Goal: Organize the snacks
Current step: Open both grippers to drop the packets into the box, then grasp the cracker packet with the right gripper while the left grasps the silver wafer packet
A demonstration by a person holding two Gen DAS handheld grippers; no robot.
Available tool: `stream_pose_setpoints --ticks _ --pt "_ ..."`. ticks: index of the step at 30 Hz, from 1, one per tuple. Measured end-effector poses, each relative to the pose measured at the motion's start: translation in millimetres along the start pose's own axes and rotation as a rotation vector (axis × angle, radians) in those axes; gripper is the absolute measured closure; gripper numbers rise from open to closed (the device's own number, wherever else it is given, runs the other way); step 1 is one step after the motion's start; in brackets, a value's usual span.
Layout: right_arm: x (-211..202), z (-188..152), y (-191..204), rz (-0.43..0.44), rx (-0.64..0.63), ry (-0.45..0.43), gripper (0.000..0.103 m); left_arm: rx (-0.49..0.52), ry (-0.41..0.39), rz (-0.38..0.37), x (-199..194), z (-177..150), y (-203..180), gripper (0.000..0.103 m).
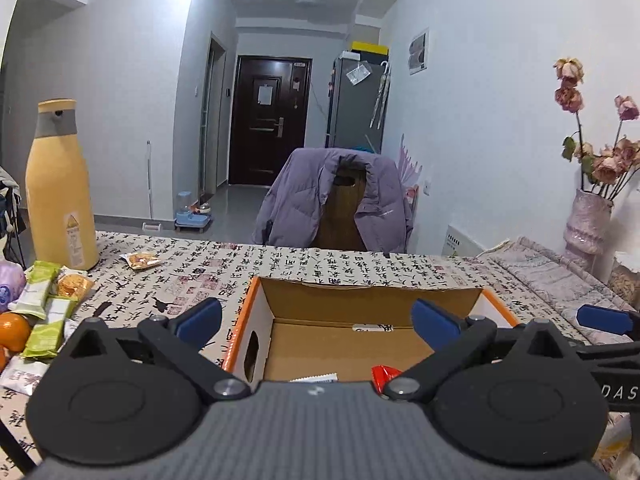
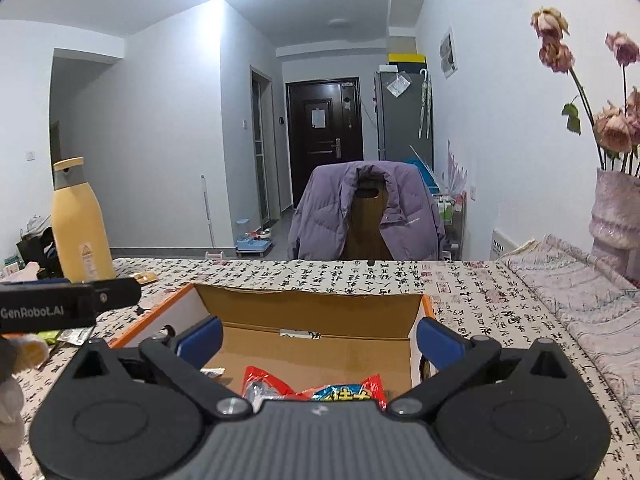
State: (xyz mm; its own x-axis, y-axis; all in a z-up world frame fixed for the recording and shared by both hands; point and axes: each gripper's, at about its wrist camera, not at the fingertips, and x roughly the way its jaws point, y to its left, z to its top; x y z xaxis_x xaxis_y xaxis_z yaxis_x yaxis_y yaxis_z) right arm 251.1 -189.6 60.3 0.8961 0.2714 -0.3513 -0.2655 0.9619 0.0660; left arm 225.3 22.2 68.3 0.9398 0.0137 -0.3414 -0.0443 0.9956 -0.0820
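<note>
An open cardboard box with an orange rim sits on the patterned tablecloth; it also shows in the right wrist view. Inside lie a red snack packet and a small white sachet; both show in the left wrist view, the packet and the sachet. My left gripper is open and empty over the box's near edge. My right gripper is open and empty above the box. Green snack bars, a round cracker pack and a small nut packet lie at left.
A tall yellow bottle stands at the left. Oranges lie at the far left. A vase of dried roses stands at right on a folded cloth. A chair with a purple jacket is behind the table.
</note>
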Motion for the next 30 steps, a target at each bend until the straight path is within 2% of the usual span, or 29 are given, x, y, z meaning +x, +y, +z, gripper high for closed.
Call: stream_pose_setpoints --ticks 10,18,30 --pt "-60.0 -28.5 -0.4 -0.013 -0.015 0.006 0.000 0.035 0.002 -0.022 -56.3 -26.5 2.8 0.000" --pt "-90.3 -58.4 -1.0 -0.014 -0.011 0.048 0.000 0.029 0.024 -0.033 -87.6 -55.3 8.6 0.000" --pt "-109.2 -114.5 4.7 -0.011 0.020 0.193 0.000 0.039 0.088 -0.023 -111.6 -112.9 17.8 0.000"
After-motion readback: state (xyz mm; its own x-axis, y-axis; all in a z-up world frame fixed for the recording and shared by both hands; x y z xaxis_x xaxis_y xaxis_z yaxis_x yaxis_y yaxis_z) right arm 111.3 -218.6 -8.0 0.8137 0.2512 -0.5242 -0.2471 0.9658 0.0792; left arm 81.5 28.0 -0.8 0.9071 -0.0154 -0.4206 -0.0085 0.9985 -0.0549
